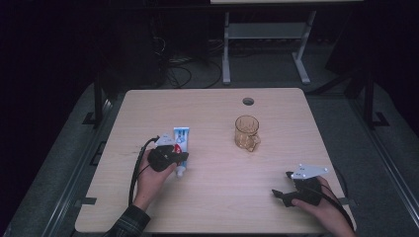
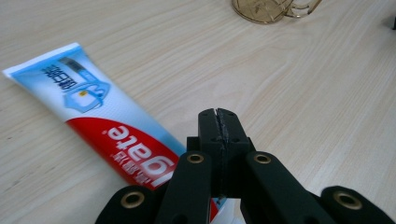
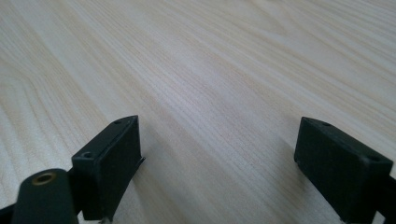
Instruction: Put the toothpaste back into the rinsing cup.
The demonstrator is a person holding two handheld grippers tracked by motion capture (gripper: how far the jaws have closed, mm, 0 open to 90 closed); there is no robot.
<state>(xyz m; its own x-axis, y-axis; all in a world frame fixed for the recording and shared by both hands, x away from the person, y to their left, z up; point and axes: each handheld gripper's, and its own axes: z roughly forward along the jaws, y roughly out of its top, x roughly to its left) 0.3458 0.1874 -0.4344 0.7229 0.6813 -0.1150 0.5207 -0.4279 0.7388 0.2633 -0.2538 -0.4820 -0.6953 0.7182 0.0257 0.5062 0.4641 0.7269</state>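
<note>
A blue, white and red toothpaste tube (image 1: 181, 143) lies flat on the wooden table (image 1: 217, 197), left of centre. My left gripper (image 1: 182, 157) hovers over the tube's lower end, held in a hand. In the left gripper view its two black jaws are pressed together with nothing between them (image 2: 218, 122), and the tube (image 2: 100, 121) runs out to the left beneath them. My right gripper (image 1: 280, 184) rests near the table's front right corner. Its jaws stand wide apart (image 3: 219, 149) over bare wood.
A clear amber glass mug (image 1: 246, 132) stands right of centre, its handle toward the front; its base shows at the top of the left gripper view (image 2: 273, 9). A round cable hole (image 1: 248, 101) sits near the far edge. Desk legs and cables lie on the floor beyond.
</note>
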